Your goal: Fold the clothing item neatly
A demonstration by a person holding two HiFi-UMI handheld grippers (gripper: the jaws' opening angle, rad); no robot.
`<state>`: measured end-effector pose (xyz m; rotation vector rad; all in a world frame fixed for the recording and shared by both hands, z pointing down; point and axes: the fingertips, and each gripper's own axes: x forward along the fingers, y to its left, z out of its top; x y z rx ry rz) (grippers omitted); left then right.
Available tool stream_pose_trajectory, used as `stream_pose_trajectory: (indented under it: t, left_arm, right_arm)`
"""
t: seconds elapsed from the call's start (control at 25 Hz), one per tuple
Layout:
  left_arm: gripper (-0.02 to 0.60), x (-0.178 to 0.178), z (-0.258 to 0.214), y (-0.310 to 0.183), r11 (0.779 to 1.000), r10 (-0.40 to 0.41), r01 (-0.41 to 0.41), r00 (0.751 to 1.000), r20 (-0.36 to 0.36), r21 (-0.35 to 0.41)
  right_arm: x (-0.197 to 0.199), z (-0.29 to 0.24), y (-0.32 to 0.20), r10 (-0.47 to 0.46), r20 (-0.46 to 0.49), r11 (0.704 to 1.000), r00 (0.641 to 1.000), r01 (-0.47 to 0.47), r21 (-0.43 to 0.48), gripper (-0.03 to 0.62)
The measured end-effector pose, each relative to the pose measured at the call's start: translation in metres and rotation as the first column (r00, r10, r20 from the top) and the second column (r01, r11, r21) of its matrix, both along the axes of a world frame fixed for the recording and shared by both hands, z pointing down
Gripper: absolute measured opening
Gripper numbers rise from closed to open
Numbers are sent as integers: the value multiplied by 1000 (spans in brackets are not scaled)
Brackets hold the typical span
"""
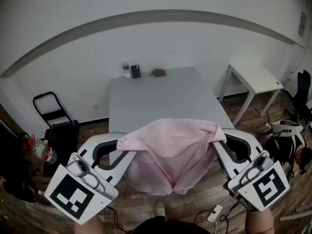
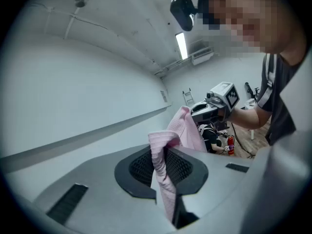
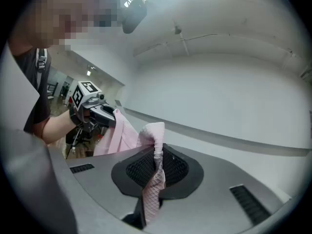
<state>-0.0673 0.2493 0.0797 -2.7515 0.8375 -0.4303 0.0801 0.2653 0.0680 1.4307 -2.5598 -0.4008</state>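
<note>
1. Beyond the two hands, a grey desk (image 1: 161, 99) fills the middle of the head view. Most of its top is bare, and its near edge sits just under the lifted cloth.
2. The pink clothing item (image 1: 170, 152) hangs in the air and does not lie on the desk. Its upper edge runs left to right from one gripper to the other, sagging slightly in the middle. The body drops in loose folds past the desk's near edge toward the wooden floor (image 1: 131, 204).
3. The left hand-held gripper (image 2: 163, 169) has its jaws drawn almost together. They pinch a bunched strip of the pink fabric at the garment's upper left corner.
4. The right hand-held gripper (image 3: 155, 172) is closed the same way, clamping a twisted fold of the fabric at the upper right corner.
5. The garment's long axis lies crosswise between the grippers, and the desk top is straight ahead of it. Neither hand is nearer, since each holds its own corner at about the same height. As I judge it, the next move needs both grippers to travel forward together and lower evenly, so that the hanging part spreads flat.
6. At the desk's far edge stand a small bottle (image 1: 126, 69), a dark box (image 1: 136, 71) and a brownish lump (image 1: 158, 72). All three are well apart from the cloth.
</note>
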Motion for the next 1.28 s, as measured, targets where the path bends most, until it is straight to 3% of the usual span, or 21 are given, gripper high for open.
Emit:
stream_pose_trajectory:
  t: [0.28,0.64,0.84,1.08,1.28]
  left_arm:
    - [32,-2,-4,-54,1000,-4,3,999,38,27]
    - [32,0,-22,-96,993,-105,102,993,49,56]
    - [32,29,-38,-210,983,-179,177,983,46,41]
    - [32,33,-45,-220,972,-205,194,975,80,132]
    - [32,29,-19,-311,972,-231,224,966,118,67]
  right_arm:
    - [5,-4,-47,40,7,999,999,-40,11,29]
    - [-1,-36,-89,-45,17,997,999,44,71,29]
    - [25,-53,-206,-120,22,992,993,119,43,29]
    - [25,-60,-216,-146,45,988,988,144,49,29]
    - [21,-44,-313,-114,32,993,993,114,-14,29]
